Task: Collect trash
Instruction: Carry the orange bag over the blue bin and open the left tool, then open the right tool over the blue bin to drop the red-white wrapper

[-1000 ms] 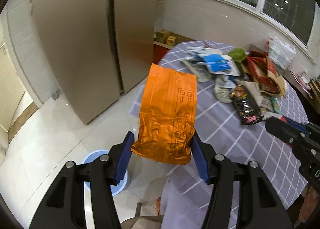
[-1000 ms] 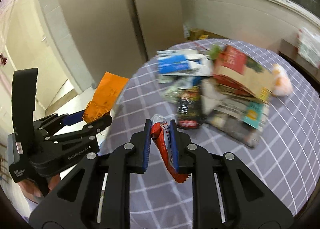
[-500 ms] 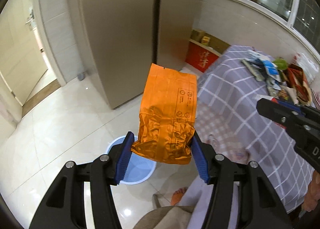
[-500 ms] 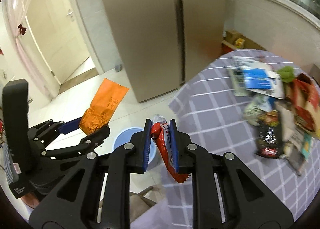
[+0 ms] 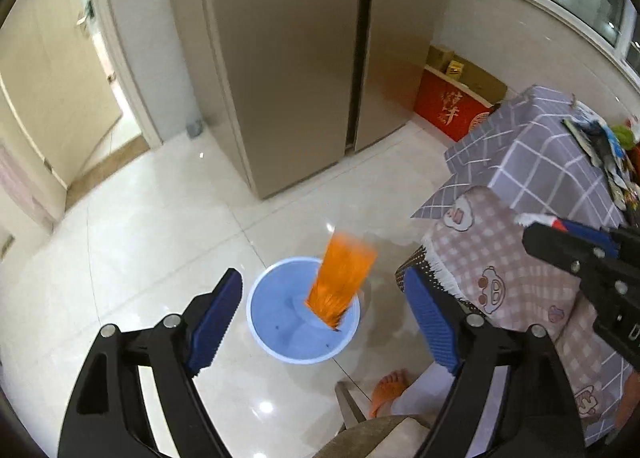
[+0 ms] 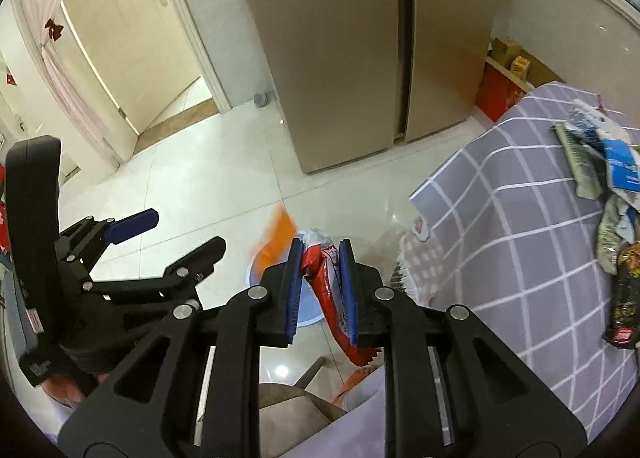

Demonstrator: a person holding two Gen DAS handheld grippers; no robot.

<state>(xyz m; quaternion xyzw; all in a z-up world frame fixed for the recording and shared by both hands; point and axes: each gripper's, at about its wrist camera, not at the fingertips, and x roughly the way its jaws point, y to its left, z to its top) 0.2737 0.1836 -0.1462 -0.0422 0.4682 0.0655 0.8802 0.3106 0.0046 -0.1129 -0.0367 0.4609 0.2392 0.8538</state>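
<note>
Glossy floor tiles (image 5: 168,218); checked cloth (image 5: 536,162)

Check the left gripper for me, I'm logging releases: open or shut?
Open. The left gripper has its jaws spread wide with nothing between them, and the orange packet, motion-blurred, is over the blue bin.

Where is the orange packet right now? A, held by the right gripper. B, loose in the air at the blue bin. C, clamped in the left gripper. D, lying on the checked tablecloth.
B: the orange packet is blurred, partly inside the blue bin, clear of the open left gripper.
</note>
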